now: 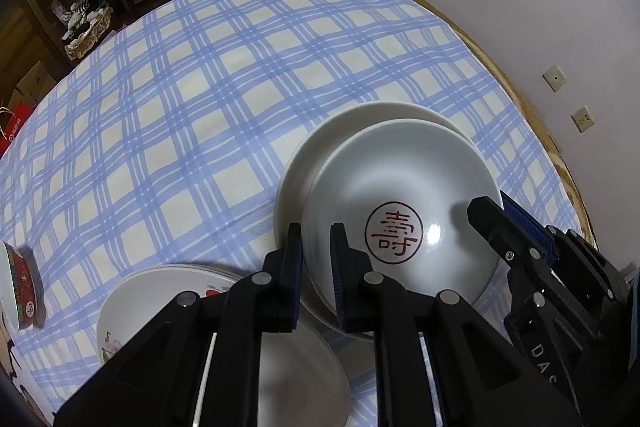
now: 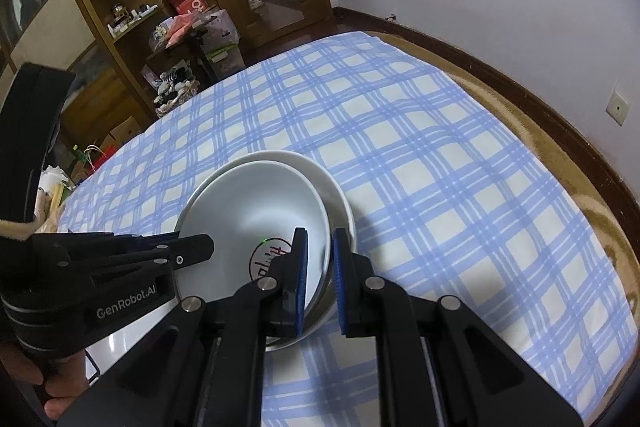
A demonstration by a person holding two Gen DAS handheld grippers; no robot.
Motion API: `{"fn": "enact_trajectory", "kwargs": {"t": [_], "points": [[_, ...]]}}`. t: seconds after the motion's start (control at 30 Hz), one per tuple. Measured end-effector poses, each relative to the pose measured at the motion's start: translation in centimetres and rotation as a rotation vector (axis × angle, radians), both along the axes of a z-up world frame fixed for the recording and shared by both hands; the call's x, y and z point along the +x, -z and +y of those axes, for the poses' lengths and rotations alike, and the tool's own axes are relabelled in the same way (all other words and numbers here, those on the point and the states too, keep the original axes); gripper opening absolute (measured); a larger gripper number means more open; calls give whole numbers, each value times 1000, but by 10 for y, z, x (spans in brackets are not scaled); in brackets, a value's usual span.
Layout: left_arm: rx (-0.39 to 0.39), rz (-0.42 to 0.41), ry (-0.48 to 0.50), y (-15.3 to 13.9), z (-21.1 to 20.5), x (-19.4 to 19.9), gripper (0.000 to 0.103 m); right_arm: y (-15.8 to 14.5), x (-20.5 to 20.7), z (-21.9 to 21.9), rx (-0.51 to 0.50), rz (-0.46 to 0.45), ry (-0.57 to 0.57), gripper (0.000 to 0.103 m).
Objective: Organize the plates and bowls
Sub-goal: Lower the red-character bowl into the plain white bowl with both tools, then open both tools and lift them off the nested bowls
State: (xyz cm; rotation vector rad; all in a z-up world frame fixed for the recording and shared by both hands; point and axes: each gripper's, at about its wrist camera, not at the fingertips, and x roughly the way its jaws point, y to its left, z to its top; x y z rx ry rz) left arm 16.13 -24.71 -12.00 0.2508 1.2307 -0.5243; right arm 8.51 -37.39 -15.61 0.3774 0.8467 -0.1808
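- Black linkage arms fill the foreground of both wrist views; each ends in a pair of blue-padded jaws set narrow around crockery.
- Left gripper: its jaws straddle the near rim of the marked bowl with only a small gap. Whether the pads press the wall cannot be told – a sliver of space seems to show on the inner side.
- Right gripper: jaws close together across the opposite rim of the same bowl, one pad inside, one outside, apparently gripping it.
- Marked bowl – white, with a red circled Chinese character printed inside – sits tilted in a second white bowl on the checked cloth. Judgement: both tools take the rim at opposite sides so the bowl can be settled squarely into the one beneath, the nesting step being nearly done.
- Stack of white plates, with a flower print, lies just beside the bowls under the left gripper; a red-banded bowl stands apart at the cloth's edge, not yet sorted.
- Legible writing: "GenRobot.AI" on the left gripper's body in the right view; "DAS" on the right gripper's body in the left view; the rest is cut off.
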Motion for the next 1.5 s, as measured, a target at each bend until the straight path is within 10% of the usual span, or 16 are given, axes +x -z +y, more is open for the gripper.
{"fn": "enact_trajectory", "kwargs": {"t": [0.67,1.17,1.5], "points": [[8,4,26,-5,-2,-8,24,0,-3,-1,-16,-12,13,13],[4,-96,-6,-34,19,-16,53,-16,-20,-18,13,-75,72,15],[50,-200,-64,-69,67,-26,90,-39,-25,-10,0,-98,59,73]]}}
